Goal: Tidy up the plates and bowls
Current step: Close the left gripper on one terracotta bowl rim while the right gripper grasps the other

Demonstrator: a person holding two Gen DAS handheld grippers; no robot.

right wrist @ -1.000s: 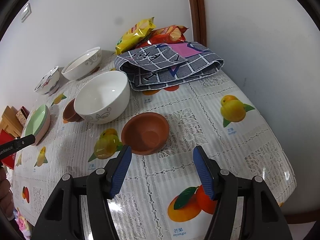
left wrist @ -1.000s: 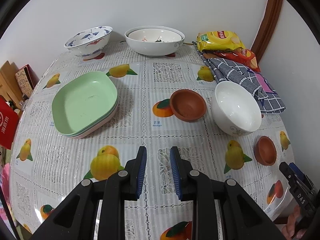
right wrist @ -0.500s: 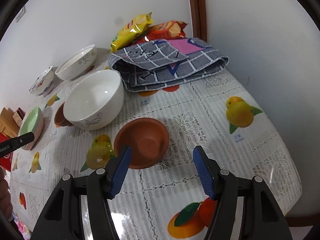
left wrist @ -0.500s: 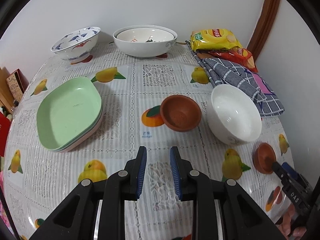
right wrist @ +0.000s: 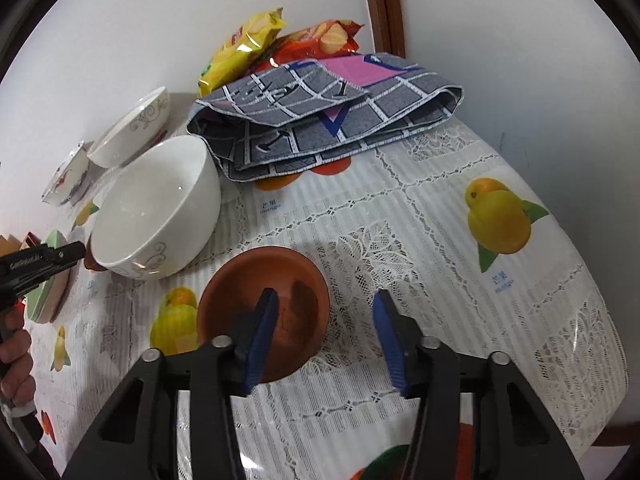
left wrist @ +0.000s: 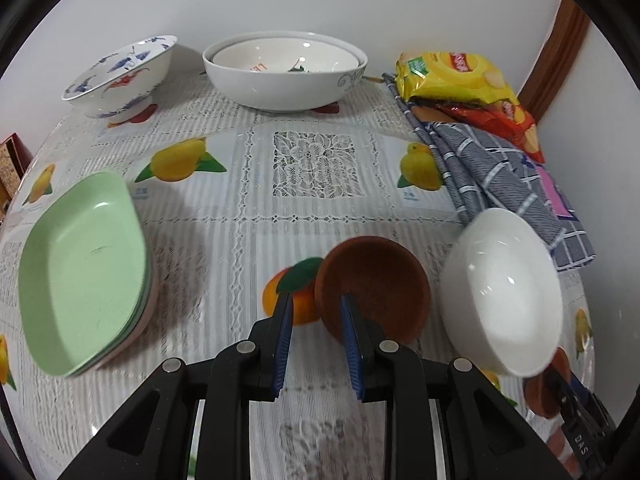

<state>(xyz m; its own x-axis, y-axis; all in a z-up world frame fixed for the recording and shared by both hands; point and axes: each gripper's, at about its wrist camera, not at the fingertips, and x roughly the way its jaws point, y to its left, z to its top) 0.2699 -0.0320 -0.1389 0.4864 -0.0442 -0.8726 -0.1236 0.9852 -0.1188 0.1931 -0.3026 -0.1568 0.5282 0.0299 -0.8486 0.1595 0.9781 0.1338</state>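
Note:
Two small brown bowls lie on the fruit-print tablecloth. My left gripper (left wrist: 315, 300) straddles the near left rim of one brown bowl (left wrist: 380, 276): its right finger is over the inside, its left finger outside, and the narrow gap is not pressing on the rim. My right gripper (right wrist: 325, 296) is over the other brown bowl (right wrist: 240, 280). Its jaws are closing, left finger inside, right finger outside, with the right rim between the pads and untouched. A white bowl (left wrist: 500, 292) stands between the two brown ones.
Stacked green plates (left wrist: 80, 268) sit at the left. At the back stand nested white bowls (left wrist: 284, 72) and a blue-patterned bowl (left wrist: 120, 76). Snack bags (left wrist: 452, 76) and a folded checked cloth (left wrist: 500, 176) fill the right back corner. A wall runs close on the right.
Both grippers have come down and forward onto their brown bowls. The left now straddles a rim at the same gap. The right jaws have narrowed, with one finger inside the bowl.

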